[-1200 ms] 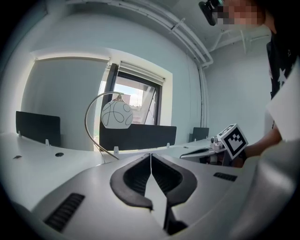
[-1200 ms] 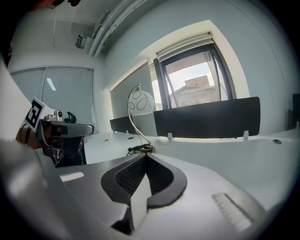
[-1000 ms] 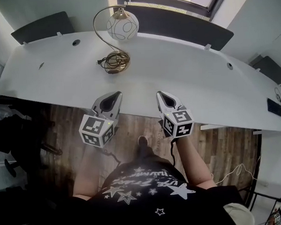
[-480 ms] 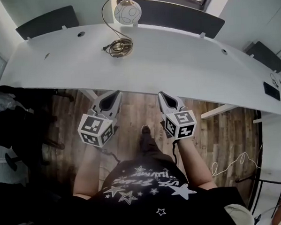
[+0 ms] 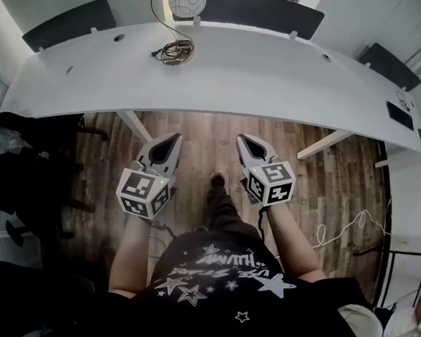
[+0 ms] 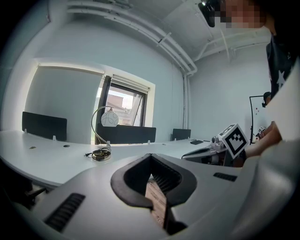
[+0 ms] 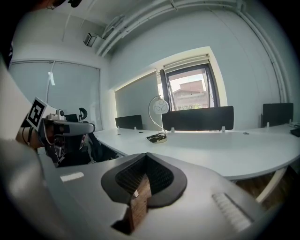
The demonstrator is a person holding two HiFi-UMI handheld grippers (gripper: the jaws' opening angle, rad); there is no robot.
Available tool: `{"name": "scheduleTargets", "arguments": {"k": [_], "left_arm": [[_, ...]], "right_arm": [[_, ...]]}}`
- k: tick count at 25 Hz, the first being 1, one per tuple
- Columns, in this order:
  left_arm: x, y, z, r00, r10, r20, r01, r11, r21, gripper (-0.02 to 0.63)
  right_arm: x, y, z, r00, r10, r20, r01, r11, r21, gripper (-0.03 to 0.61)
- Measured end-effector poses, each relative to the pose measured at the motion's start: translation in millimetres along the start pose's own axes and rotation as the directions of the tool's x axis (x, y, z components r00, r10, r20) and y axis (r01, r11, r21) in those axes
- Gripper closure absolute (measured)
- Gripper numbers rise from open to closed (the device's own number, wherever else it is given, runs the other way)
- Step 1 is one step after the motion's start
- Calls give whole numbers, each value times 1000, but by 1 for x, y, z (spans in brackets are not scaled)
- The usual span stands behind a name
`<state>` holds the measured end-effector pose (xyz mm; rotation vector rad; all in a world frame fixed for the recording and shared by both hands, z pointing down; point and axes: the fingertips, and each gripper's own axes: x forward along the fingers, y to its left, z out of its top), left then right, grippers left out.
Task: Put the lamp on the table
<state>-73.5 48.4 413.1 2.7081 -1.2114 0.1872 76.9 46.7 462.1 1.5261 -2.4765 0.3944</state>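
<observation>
I am holding the left gripper (image 5: 168, 144) over the wooden floor (image 5: 194, 133), short of the table's near edge, its jaws pressing together on nothing; the lamp (image 5: 185, 1) is standing at 12 o'clock from me, at the far edge of the white table (image 5: 276, 73), its cable (image 5: 175, 52) lying coiled at the base; the right gripper (image 5: 248, 145) is hovering at 5 o'clock of the lamp, jaws likewise meeting, empty.

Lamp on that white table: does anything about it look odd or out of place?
Nothing damaged. The lamp stands upright on the table; only its cord lies bundled at its foot, plug end loose, so apparently unplugged.
</observation>
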Motion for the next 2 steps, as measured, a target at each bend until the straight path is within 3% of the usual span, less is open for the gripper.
{"name": "scheduleTargets", "arguments": {"k": [2], "left_arm": [[-9, -6, -2, 1000, -2, 0, 2, 1000, 0, 606]], "right_arm": [[-9, 7, -4, 1000, 2, 1, -2, 1000, 0, 577]]}}
